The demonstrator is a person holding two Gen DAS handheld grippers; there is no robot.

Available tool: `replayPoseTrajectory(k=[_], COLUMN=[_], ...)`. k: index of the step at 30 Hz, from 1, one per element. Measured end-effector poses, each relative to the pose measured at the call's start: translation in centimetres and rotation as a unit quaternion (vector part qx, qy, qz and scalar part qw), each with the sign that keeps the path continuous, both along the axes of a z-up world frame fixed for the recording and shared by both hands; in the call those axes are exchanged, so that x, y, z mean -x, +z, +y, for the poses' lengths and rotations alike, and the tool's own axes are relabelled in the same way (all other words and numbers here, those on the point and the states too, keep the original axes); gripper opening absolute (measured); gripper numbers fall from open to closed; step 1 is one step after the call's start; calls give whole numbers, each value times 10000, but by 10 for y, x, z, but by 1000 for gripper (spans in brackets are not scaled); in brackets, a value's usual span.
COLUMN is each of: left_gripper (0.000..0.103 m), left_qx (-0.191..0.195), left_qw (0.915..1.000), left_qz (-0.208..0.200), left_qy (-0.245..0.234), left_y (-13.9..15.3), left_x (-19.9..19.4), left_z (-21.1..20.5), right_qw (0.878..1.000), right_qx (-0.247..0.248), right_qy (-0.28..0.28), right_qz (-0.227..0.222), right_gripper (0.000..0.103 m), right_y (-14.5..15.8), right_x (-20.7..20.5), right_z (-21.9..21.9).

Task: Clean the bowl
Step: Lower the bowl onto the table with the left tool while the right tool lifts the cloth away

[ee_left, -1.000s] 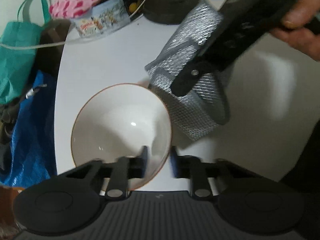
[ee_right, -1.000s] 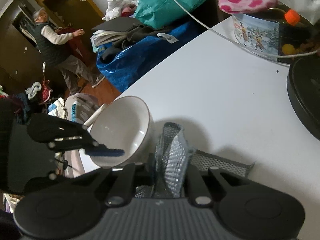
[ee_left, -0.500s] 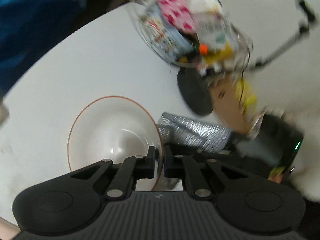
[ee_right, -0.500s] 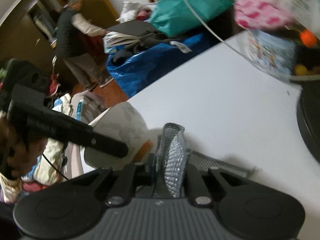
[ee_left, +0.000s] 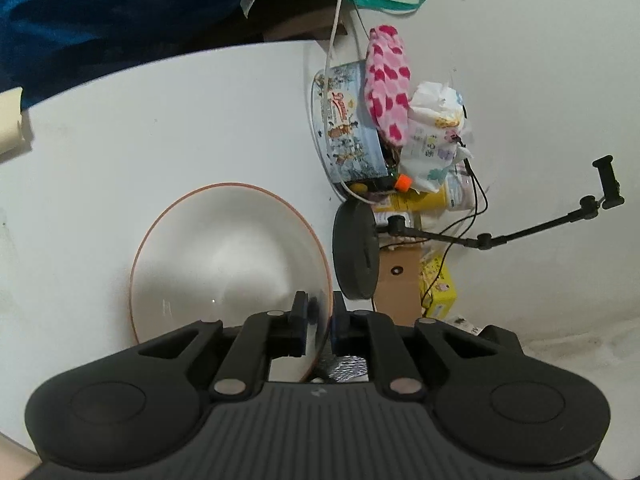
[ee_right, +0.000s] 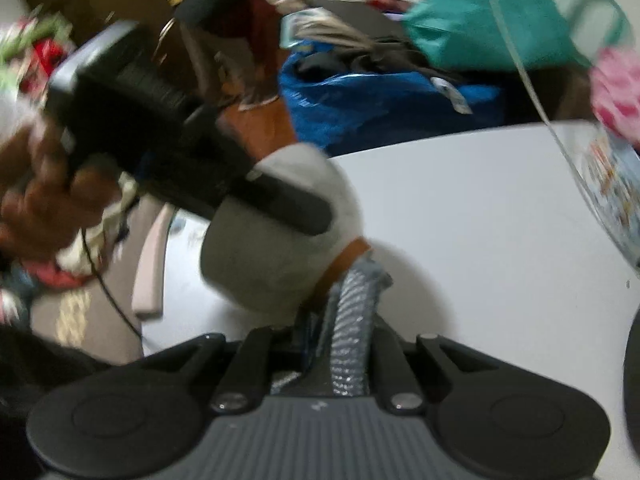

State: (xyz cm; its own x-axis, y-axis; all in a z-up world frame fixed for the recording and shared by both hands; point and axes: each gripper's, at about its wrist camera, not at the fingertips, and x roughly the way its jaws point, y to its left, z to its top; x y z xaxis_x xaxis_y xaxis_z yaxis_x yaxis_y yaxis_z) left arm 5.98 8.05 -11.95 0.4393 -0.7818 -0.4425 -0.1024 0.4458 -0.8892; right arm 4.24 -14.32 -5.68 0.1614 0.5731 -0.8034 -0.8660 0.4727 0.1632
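Observation:
A white bowl [ee_left: 224, 264] with a thin brown rim stands tipped on its edge on the white table [ee_left: 160, 120]. My left gripper [ee_left: 318, 316] pinches the bowl's rim between its pads, and its jaws are opening slightly. From the right wrist view I see the bowl's outside [ee_right: 280, 248] and brown foot ring, with a hand holding the left gripper [ee_right: 296, 212] across it. My right gripper [ee_right: 340, 320] is shut on a silver mesh scrubbing cloth [ee_right: 354, 312], which touches the bowl near its foot. A bit of the cloth [ee_left: 344, 372] shows under the left fingers.
At the table's far side stand a printed round tin [ee_left: 348, 132] under a pink-hearted cloth, tissue packs, a black disc base [ee_left: 356, 252] with a jointed holder arm and a cardboard box. A blue bag [ee_right: 380, 96] and a teal bag [ee_right: 480, 20] lie beyond the table edge.
The left gripper rolled and closed on the bowl's rim, tipping the bowl from upright onto its edge. The right gripper brought the mesh cloth up against the bowl's underside.

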Motion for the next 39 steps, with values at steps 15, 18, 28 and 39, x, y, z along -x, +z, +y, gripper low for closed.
replayPoseTrajectory(k=[15, 18, 28, 39], left_gripper=[10, 9, 6, 8], left_qx=[-657, -1331, -4678, -6019], left_qw=[9962, 9869, 7973, 5925], left_qz=[-281, -474, -1998, -2545], left_qy=[-490, -774, -3249, -4711], left_y=[12, 24, 62, 37], left_x=[-1, -3, 17, 52], left_z=[-2, -13, -112, -164], right_qw=[9988, 9981, 9995, 9956], right_qx=[-401, -405, 42, -44], right_qy=[43, 238, -290, -930], right_qz=[274, 388, -82, -39], right_gripper=[10, 10, 10, 11], right_y=[17, 16, 22, 16], right_x=[-14, -7, 0, -10], right_z=[-9, -4, -24, -34])
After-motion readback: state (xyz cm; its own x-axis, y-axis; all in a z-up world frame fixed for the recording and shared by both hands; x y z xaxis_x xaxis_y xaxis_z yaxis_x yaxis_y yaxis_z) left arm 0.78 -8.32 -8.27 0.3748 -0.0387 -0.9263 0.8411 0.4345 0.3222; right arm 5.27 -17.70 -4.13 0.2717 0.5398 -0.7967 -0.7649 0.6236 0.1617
